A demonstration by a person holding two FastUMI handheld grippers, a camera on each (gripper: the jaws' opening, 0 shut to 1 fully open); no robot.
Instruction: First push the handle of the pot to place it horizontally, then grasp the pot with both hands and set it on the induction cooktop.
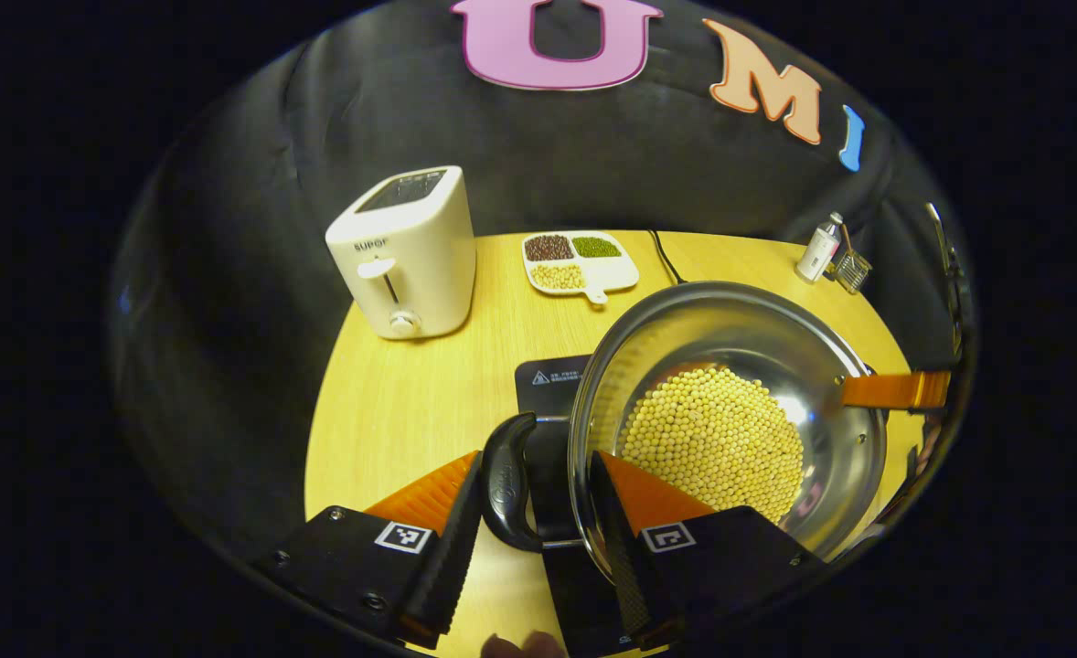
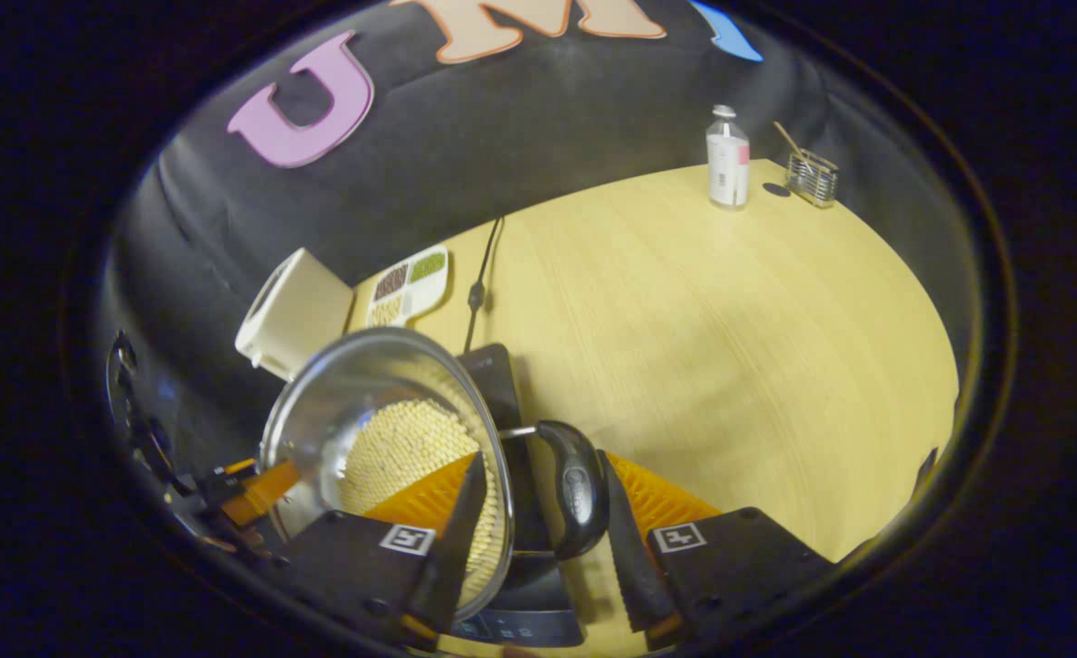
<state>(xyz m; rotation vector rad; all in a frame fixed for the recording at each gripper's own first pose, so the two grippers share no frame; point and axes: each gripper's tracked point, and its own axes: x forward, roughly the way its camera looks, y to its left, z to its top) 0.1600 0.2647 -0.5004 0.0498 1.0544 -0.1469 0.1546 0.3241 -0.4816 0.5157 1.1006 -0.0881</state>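
Now my left claw (image 1: 538,512) and right claw (image 2: 538,512) each straddle a side handle (image 1: 506,482) of the pot (image 1: 730,402), one finger inside its rim, over the cooktop (image 1: 552,375). Whether they squeeze, I cannot tell. Beans (image 1: 717,434) make it heavy; steel is slippery.

Pot (image 1: 758,329): shiny steel, holding yellow beans (image 1: 717,439), sitting over the cooktop.
Handle (image 1: 508,480): dark loop, lying horizontal at the rim.
Induction cooktop (image 1: 548,379): black, lying flat under the pot.
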